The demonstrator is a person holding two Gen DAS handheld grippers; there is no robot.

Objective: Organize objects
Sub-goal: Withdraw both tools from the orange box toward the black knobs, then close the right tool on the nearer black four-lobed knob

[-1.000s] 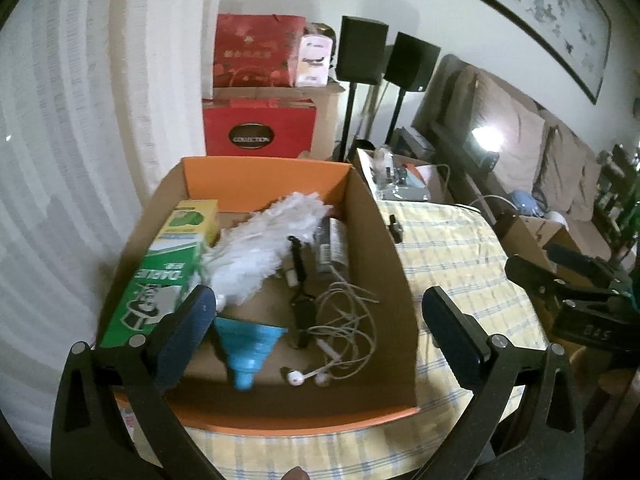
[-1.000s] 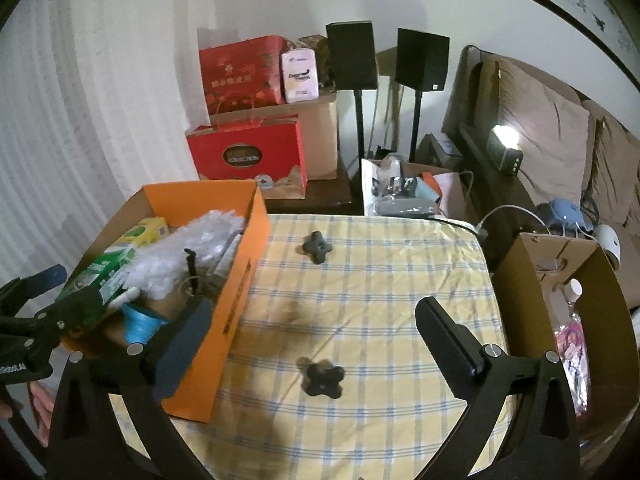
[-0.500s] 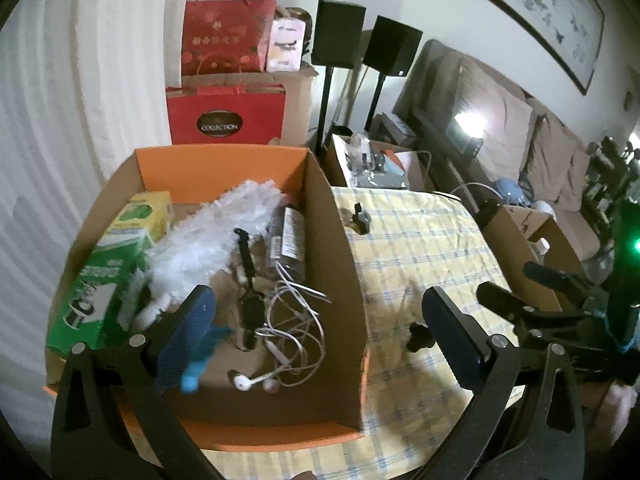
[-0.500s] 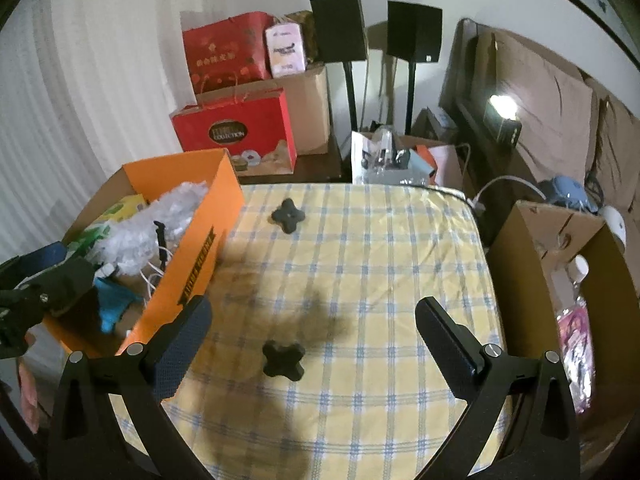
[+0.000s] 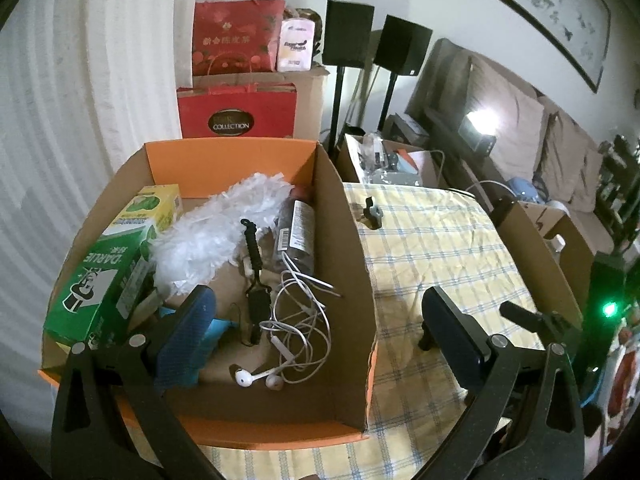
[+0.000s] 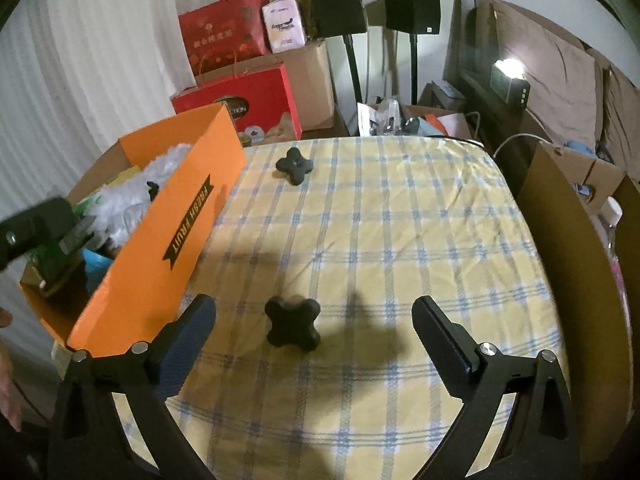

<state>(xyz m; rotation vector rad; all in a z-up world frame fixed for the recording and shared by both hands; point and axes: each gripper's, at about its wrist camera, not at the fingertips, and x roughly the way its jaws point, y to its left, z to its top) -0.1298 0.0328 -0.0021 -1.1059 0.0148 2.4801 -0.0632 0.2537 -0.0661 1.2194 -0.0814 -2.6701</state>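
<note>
table: yellow check cloth (image 6: 400, 240), soft and wrinkled — a knob could drag it if slid, so lift straight up.
orange box (image 6: 168, 248): cardboard on the table's left side, open top, "FRESH FRUIT" on its outer wall. Light, thin walls; probably shifts if bumped.
brown box (image 6: 568, 240): off the table's right edge; a bottle cap and pink packaging show inside, rest hidden.
orange box contents: green carton (image 5: 100, 280) along the left wall, white duster (image 5: 216, 236) in the middle, dark bottle (image 5: 298, 236) lying on its side by the right wall, black strap (image 5: 254, 272), white earbuds (image 5: 292, 328) in a loose tangle near the front, something blue (image 5: 216, 328) half hidden behind the left finger.
near knob (image 6: 293, 323): black four-lobed knob on the cloth, between the right gripper's fingers and just ahead of them. Looks rigid, small, light, matte — not fragile. Best hold is across two opposite lobes; the notches may let the pads slip.
far knob (image 6: 295, 165): same type, near the far table edge, just beside the orange box.
right gripper (image 6: 314, 336): spread wide, empty, aimed at the near knob.
left gripper (image 5: 318, 328): spread wide, empty, straddling the orange box's right wall — one finger over the contents, one over the cloth.
</note>
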